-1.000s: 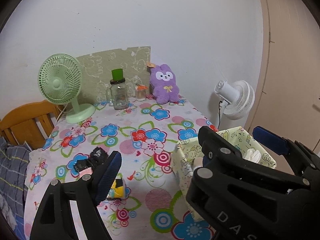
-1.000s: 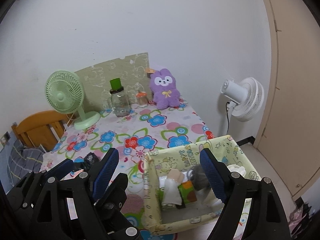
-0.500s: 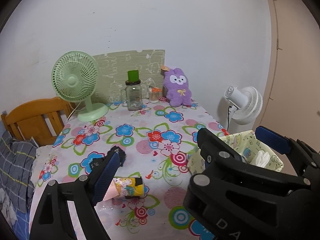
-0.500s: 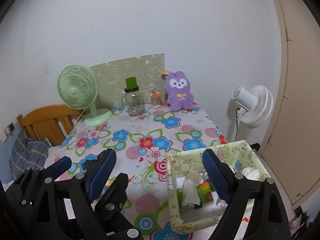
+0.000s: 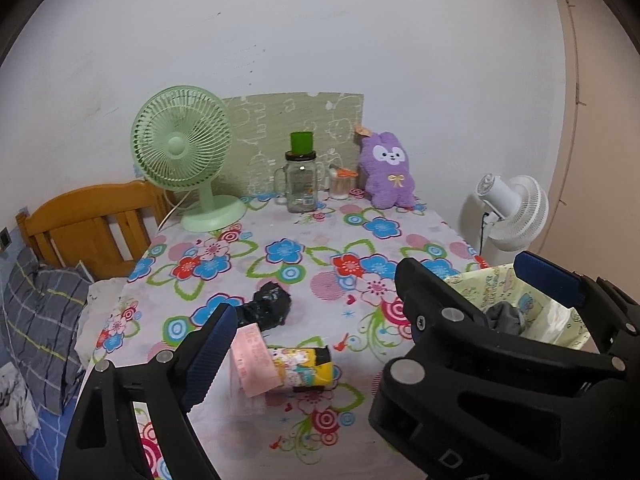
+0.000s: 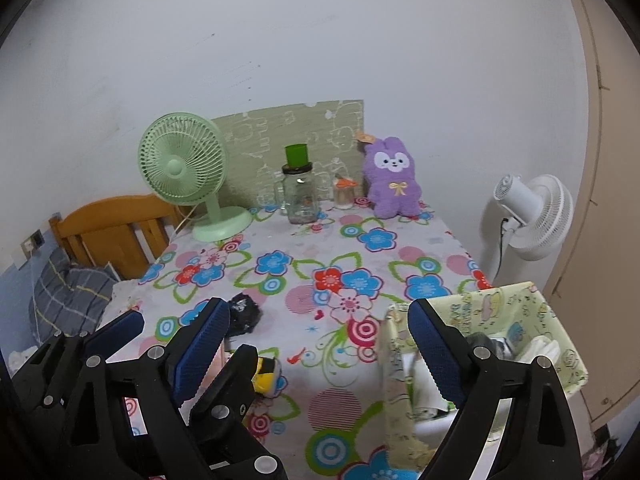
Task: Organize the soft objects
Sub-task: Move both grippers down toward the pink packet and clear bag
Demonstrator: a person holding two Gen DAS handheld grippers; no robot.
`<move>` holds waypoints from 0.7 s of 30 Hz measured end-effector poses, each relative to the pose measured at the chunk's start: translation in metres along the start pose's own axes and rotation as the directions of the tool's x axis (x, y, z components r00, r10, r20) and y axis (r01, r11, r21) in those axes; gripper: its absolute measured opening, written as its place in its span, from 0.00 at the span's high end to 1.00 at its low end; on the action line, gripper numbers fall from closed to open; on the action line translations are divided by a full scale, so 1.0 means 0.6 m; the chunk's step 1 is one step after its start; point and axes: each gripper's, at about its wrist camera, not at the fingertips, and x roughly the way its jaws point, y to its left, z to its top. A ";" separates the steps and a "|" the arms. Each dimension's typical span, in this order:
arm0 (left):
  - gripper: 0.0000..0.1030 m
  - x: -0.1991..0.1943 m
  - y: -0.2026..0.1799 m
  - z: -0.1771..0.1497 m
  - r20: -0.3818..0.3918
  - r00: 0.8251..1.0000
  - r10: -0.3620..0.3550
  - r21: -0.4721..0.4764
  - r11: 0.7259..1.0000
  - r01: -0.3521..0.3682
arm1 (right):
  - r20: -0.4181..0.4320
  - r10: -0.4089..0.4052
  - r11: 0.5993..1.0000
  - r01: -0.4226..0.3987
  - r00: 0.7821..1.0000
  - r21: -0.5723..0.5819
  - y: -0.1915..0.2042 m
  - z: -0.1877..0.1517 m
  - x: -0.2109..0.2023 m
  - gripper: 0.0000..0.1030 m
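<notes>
A rolled pink and yellow cloth bundle (image 5: 286, 368) lies on the flowered tablecloth near the front, with a crumpled black soft item (image 5: 268, 307) just behind it. The black item also shows in the right wrist view (image 6: 243, 314), and the yellow end of the roll (image 6: 265, 376) shows there too. A pale green fabric basket (image 6: 480, 308) stands at the table's right front and holds several soft items. My left gripper (image 5: 312, 332) is open and empty above the roll. My right gripper (image 6: 316, 344) is open and empty, between the roll and the basket.
A green desk fan (image 5: 188, 156), a glass jar with a green cup on top (image 5: 301, 178), a small jar (image 5: 340, 186) and a purple plush rabbit (image 5: 389, 170) stand along the back wall. A white floor fan (image 5: 512, 212) stands right of the table. A wooden headboard (image 5: 92, 220) is at the left.
Both grippers have pulled back and shifted left. The basket sits further right in both views, and the roll and black item are now in full view between the left fingers.
</notes>
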 end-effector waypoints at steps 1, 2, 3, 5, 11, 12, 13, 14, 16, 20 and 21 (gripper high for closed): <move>0.12 0.001 0.004 -0.001 -0.002 1.000 0.002 -0.002 1.000 -0.002 | -0.001 0.003 1.000 -0.003 1.000 -0.003 0.004 -0.001 0.002 0.10; 0.13 0.004 0.007 -0.002 -0.006 1.000 0.006 -0.005 1.000 -0.006 | -0.004 0.008 1.000 -0.008 1.000 -0.004 0.008 -0.002 0.006 0.10; 0.13 0.007 0.013 -0.004 -0.012 1.000 0.010 -0.010 1.000 -0.010 | -0.007 0.011 1.000 -0.011 1.000 -0.004 0.012 -0.003 0.009 0.10; 0.13 0.011 0.021 -0.007 -0.019 1.000 0.016 -0.016 1.000 -0.016 | -0.014 0.018 1.000 -0.018 1.000 -0.006 0.018 -0.005 0.015 0.10; 0.14 0.024 0.043 -0.015 -0.039 0.999 0.029 -0.038 0.999 -0.030 | -0.039 0.031 0.999 -0.032 0.999 -0.013 0.035 -0.012 0.036 0.10; 0.14 0.026 0.048 -0.016 -0.043 0.999 0.031 -0.041 0.999 -0.033 | -0.045 0.035 0.999 -0.035 0.998 -0.014 0.038 -0.013 0.039 0.10; 0.14 0.028 0.050 -0.018 -0.046 0.998 0.033 -0.043 0.998 -0.035 | -0.049 0.037 0.999 -0.038 0.998 -0.014 0.039 -0.014 0.042 0.10; 0.15 0.030 0.053 -0.019 -0.049 0.998 0.034 -0.046 0.998 -0.037 | -0.052 0.039 0.999 -0.039 0.998 -0.015 0.041 -0.015 0.045 0.10; 0.15 0.033 0.059 -0.022 -0.055 0.998 0.039 -0.048 0.998 -0.042 | -0.057 0.044 0.999 -0.045 0.997 -0.017 0.046 -0.018 0.050 0.10; 0.15 0.040 0.070 -0.029 -0.069 0.996 0.048 -0.055 0.997 -0.052 | -0.058 0.057 0.998 -0.058 0.997 -0.031 0.059 -0.024 0.059 0.10; 0.15 0.042 0.075 -0.032 -0.075 0.996 0.053 -0.059 0.997 -0.058 | -0.063 0.060 0.997 -0.062 0.996 -0.037 0.062 -0.027 0.062 0.10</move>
